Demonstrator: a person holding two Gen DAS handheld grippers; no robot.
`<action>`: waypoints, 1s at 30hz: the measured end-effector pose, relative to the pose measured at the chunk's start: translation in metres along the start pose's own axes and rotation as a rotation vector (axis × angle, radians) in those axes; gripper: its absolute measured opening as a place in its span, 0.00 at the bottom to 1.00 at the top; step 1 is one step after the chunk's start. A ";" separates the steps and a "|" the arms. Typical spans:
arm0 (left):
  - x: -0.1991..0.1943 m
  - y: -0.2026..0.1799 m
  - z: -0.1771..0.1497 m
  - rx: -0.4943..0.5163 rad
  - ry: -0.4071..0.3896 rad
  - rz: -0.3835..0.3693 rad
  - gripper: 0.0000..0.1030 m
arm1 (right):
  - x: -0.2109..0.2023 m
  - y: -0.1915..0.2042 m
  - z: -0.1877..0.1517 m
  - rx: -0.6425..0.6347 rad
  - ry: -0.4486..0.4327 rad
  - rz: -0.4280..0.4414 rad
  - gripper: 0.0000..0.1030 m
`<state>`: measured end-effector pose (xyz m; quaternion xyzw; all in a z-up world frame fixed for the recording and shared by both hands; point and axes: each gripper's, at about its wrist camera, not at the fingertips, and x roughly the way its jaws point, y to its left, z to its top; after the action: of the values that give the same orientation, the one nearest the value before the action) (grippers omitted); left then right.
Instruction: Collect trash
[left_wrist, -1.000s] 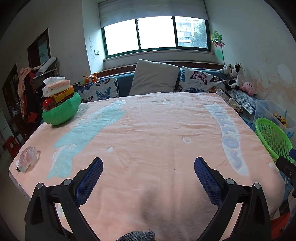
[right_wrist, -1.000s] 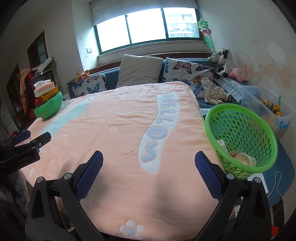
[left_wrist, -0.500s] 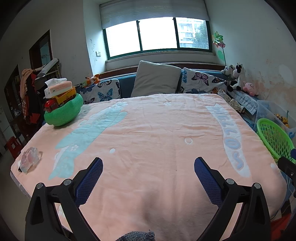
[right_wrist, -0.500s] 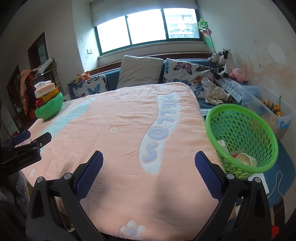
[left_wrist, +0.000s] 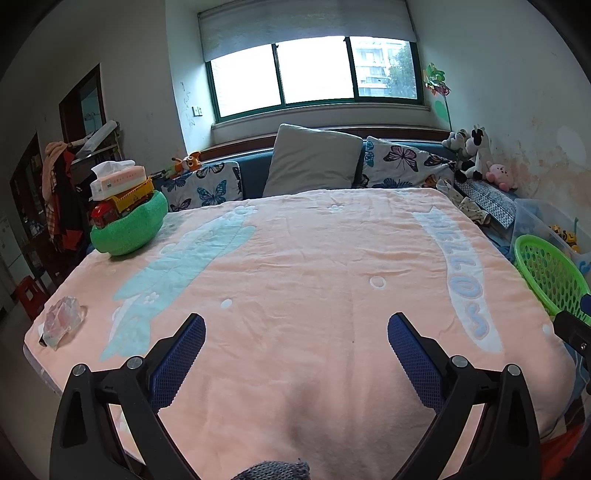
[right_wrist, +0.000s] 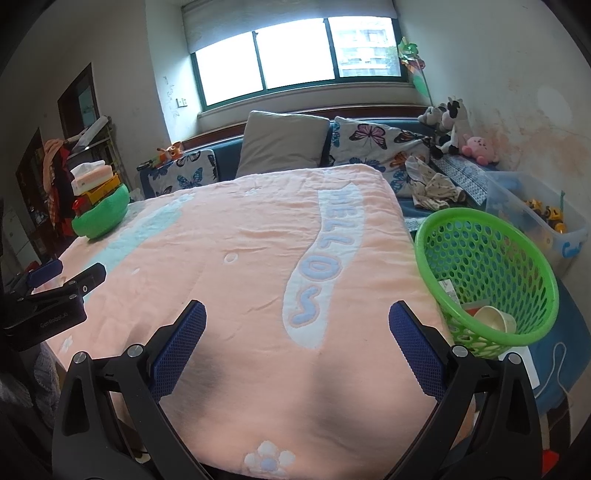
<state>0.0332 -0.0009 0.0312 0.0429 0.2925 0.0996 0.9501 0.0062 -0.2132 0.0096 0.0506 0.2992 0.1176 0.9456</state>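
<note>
Left gripper (left_wrist: 296, 328) drifted left (open), wrapper (left_wrist: 62, 325) untouched

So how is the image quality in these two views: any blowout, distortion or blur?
Left wrist view: the window is blown out, the fisheye bends the walls, and the blanket is sharp. Right wrist view: same overexposed window, dark corners, and the green basket is crisp.
</note>
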 end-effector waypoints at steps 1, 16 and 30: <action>-0.001 -0.001 0.000 0.001 -0.001 0.001 0.93 | 0.000 0.000 0.000 -0.001 0.000 0.000 0.96; 0.000 0.000 0.000 0.005 -0.001 0.001 0.93 | 0.001 0.000 0.001 0.001 0.001 0.007 0.96; 0.000 0.000 0.000 0.006 -0.001 0.002 0.93 | 0.002 0.001 0.001 0.002 0.002 0.011 0.96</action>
<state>0.0334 -0.0010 0.0315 0.0459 0.2923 0.0998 0.9500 0.0083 -0.2116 0.0097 0.0530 0.2998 0.1227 0.9446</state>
